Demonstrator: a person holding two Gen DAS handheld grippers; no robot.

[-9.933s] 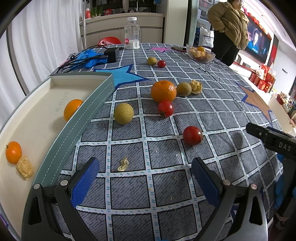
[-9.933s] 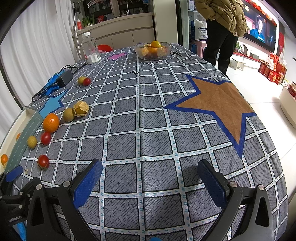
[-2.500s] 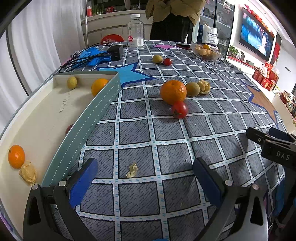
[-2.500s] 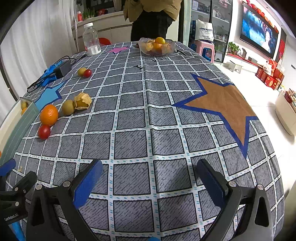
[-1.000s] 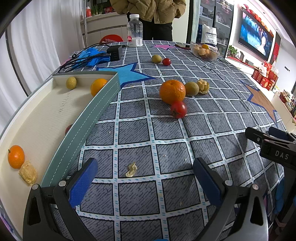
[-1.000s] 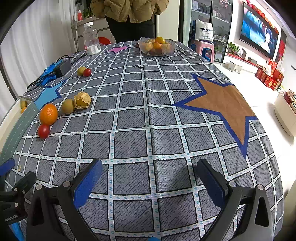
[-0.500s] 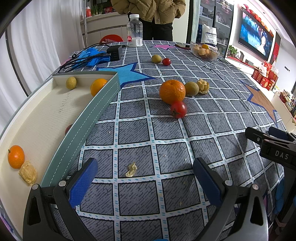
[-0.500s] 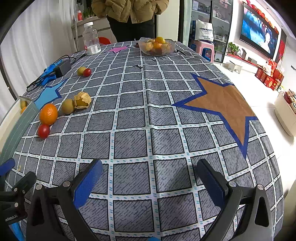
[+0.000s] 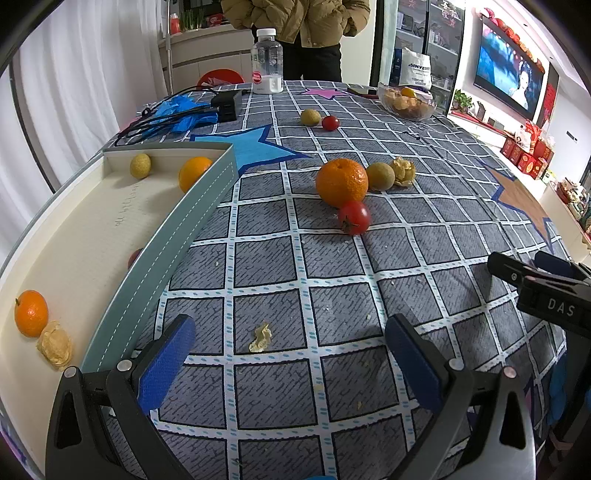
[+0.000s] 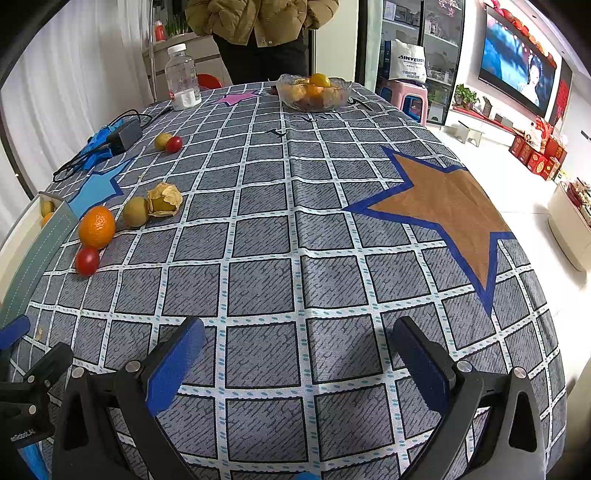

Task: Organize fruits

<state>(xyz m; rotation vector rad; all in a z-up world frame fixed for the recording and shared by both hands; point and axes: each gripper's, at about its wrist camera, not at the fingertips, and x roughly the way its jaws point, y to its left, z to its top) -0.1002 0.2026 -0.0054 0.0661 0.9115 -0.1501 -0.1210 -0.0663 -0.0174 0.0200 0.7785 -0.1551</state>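
On the checked cloth lie a big orange (image 9: pixel 341 181), a red tomato (image 9: pixel 354 218), a greenish round fruit (image 9: pixel 380 176) and a husked physalis (image 9: pixel 403 171). Farther back sit a small green fruit (image 9: pixel 309 117) and a cherry tomato (image 9: pixel 330 123). The cream tray (image 9: pixel 74 236) at the left holds two small oranges, a yellow-green fruit (image 9: pixel 140 166), a husk and a partly hidden red fruit. My left gripper (image 9: pixel 288 354) hovers open and empty near the table's front. My right gripper (image 10: pixel 295 354) is open too, over bare cloth, with the same orange (image 10: pixel 96 226) far to its left.
A glass bowl of fruit (image 10: pixel 314 92), a water bottle (image 9: pixel 267 61), a black adapter with cables (image 9: pixel 225 103) and blue gloves sit at the far end. A person in a tan jacket (image 9: pixel 295 22) stands behind the table. A husk scrap (image 9: pixel 260 336) lies by the left gripper.
Since 9.9 s ago a yellow-green fruit and a tomato have gone from the cloth into the tray, and the person has walked to the table's far end. Over the last second nothing moved.
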